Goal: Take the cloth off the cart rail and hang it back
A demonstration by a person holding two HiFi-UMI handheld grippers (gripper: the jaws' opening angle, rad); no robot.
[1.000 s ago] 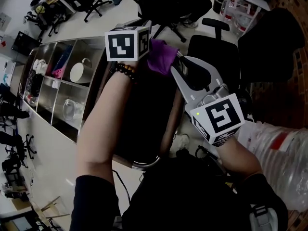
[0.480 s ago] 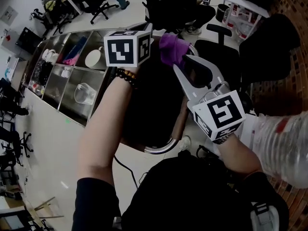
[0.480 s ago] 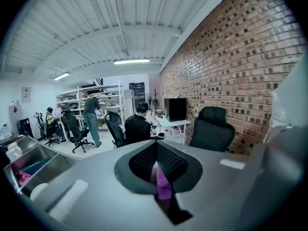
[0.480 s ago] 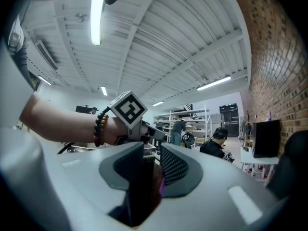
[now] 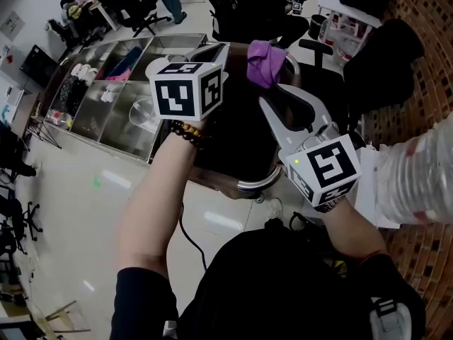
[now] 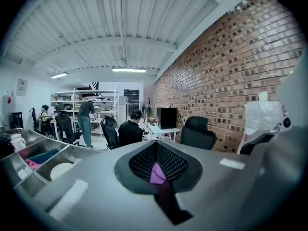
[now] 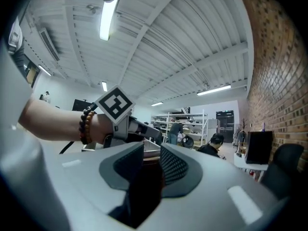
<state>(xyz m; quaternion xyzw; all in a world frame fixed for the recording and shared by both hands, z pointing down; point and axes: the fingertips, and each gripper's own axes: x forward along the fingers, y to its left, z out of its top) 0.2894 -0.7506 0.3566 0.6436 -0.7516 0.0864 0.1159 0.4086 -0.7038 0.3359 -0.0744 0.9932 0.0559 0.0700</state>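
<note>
Jaws: left gripper [image 6: 156, 153] pinched on one purple cloth [image 6: 157, 174] (sliver showing); right gripper [image 7: 152, 158] apart, empty.

Your right side: brick wall [image 6: 231, 66], red, bare.
Above you: ceiling [image 6: 96, 23], white ribbed panels; tube lights [image 6: 128, 70], lit.
Under you: floor [image 5: 71, 190], pale, glossy.
Ahead of you: office chairs [image 6: 197, 133], black; shelving [image 6: 103, 97], white; desk [image 6: 161, 129] bearing a dark monitor [image 6: 167, 118].

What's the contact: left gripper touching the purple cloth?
Touching. The left gripper view shows the left gripper shut, with a sliver of purple cloth pinched between its pads.
</note>
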